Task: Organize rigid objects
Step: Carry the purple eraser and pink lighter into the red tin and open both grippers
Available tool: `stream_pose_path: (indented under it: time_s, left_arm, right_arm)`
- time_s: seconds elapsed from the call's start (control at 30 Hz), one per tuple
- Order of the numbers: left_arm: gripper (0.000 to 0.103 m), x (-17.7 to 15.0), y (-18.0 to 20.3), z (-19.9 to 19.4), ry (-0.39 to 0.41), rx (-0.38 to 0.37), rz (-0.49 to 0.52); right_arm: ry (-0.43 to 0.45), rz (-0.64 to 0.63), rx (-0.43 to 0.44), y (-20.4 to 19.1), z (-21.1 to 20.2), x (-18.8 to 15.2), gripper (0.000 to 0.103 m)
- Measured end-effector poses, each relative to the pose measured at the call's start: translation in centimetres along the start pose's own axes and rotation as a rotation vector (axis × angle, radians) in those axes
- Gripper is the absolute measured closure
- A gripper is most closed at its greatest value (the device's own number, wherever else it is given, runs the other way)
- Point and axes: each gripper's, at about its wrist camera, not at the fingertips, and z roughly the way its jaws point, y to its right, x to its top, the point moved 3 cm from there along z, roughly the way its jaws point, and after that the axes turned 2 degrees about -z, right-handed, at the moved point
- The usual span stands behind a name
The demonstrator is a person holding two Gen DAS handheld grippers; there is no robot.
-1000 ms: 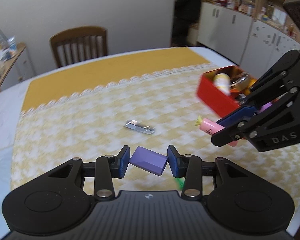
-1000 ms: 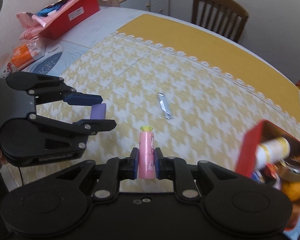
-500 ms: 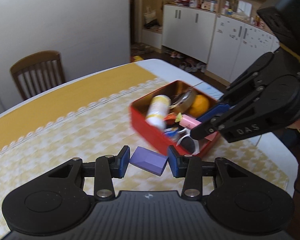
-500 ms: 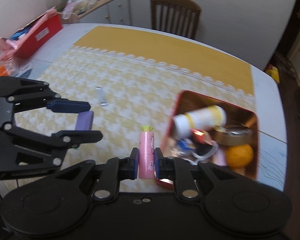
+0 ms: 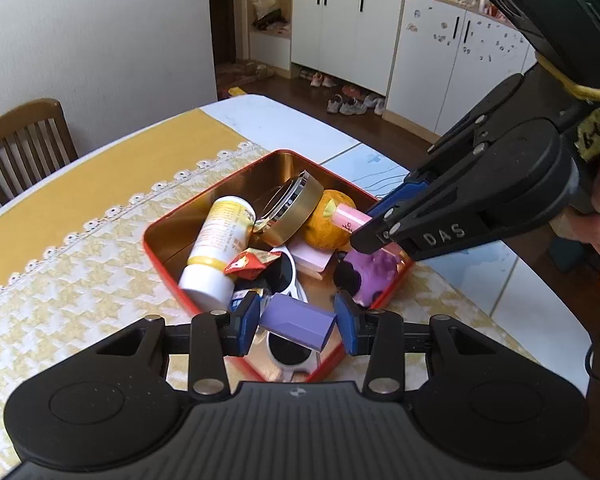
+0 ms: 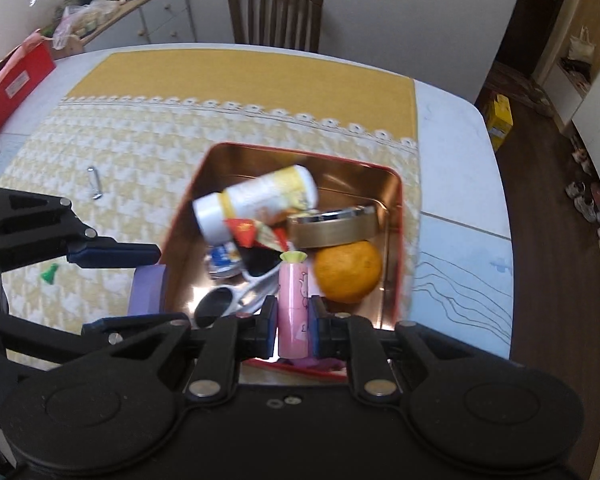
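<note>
My left gripper (image 5: 296, 325) is shut on a purple block (image 5: 300, 330) and holds it over the near corner of the red tin (image 5: 156, 256). My right gripper (image 6: 294, 322) is shut on a pink tube with a yellow cap (image 6: 293, 300), above the tin's near side (image 6: 396, 240). In the left wrist view the right gripper (image 5: 370, 229) reaches in from the right with the pink tube (image 5: 350, 216) over the orange (image 5: 324, 232). In the right wrist view the left gripper (image 6: 158, 286) with the purple block (image 6: 144, 292) hangs at the tin's left edge.
The tin holds a white and yellow bottle (image 5: 220, 244), a round gold tin (image 5: 292, 212), sunglasses (image 5: 288, 276), a red wrapper (image 5: 248, 264) and a purple toy (image 5: 370, 272). On the cloth lie a metal clip (image 6: 95, 182) and a green piece (image 6: 49, 274). A chair (image 6: 276, 12) stands behind the table.
Both grippers have travelled across the cloth from its middle to above the red tin, each still gripping its object. The metal clip stays behind on the cloth.
</note>
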Motion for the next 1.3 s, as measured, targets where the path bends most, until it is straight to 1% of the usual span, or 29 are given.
stream_pose_path:
  time_s: [0.07, 0.17, 0.23, 0.63, 0.77, 0.93, 1.2, 1.27, 1.3]
  left_arm:
    - [0.063, 0.5, 0.0, 1.0, 0.000, 0.033, 0.009]
    - [0.063, 0.9, -0.4, 2.4, -0.023, 0.043, -0.021]
    - [0.063, 1.1, -0.5, 3.3, -0.035, 0.053, -0.028]
    - [0.063, 1.1, -0.7, 6.9, -0.103, 0.058, -0.054]
    - [0.063, 1.2, -0.7, 7.3, -0.099, 0.067, -0.050]
    - [0.062, 1.2, -0.8, 7.2, -0.101, 0.072, -0.066]
    - [0.062, 1.2, -0.9, 6.5, -0.088, 0.060, -0.087]
    - [0.061, 1.2, -1.0, 6.1, -0.086, 0.052, -0.095]
    - [0.059, 1.1, -1.1, 5.9, -0.084, 0.047, -0.097]
  right_arm:
    - [-0.013, 0.003, 0.004, 0.6, 0.7, 0.0, 0.089]
    - [-0.036, -0.016, -0.003, 1.0, 1.6, -0.2, 0.089]
    - [-0.040, -0.016, 0.012, 1.3, 1.9, -0.2, 0.089]
    - [-0.070, -0.055, 0.044, 1.6, 3.4, 0.0, 0.089]
    - [-0.077, -0.054, 0.060, 1.7, 3.8, 0.1, 0.088]
    - [-0.078, -0.043, 0.062, 1.8, 3.9, 0.2, 0.083]
    - [-0.068, -0.043, 0.076, 1.5, 3.5, 0.4, 0.078]
    - [-0.062, -0.041, 0.078, 1.4, 3.2, 0.4, 0.077]
    - [-0.059, -0.038, 0.081, 1.4, 3.1, 0.4, 0.075]
